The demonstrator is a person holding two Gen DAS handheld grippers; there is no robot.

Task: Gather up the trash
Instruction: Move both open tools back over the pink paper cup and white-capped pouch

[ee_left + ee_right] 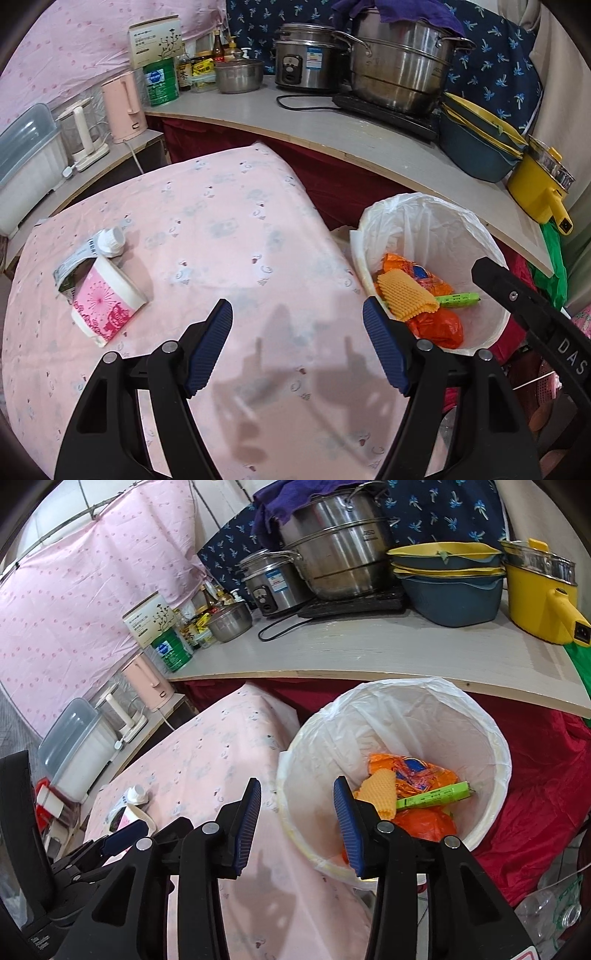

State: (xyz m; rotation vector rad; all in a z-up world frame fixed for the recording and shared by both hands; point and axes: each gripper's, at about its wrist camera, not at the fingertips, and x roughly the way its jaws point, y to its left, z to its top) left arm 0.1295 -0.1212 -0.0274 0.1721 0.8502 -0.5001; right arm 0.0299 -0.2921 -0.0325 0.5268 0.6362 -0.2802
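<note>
Pink tablecloth (229,229), lined bin (491,738) beside, cluttered counter (332,136) behind

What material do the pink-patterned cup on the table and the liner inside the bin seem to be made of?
Cup: probably paper or thin card, matte white with a printed pink pattern; it lies flattened and creased.
Bin liner: thin translucent white plastic film, slightly glossy, wrinkled and folded over the rim.

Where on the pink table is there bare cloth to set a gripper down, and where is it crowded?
The pink tablecloth is bare across its middle and near edge, between the pink paper cup at left and the lined trash bin at right. The left corner is crowded: cup, white bottle cap and crumpled wrapper. The back counter is packed with pots.
</note>
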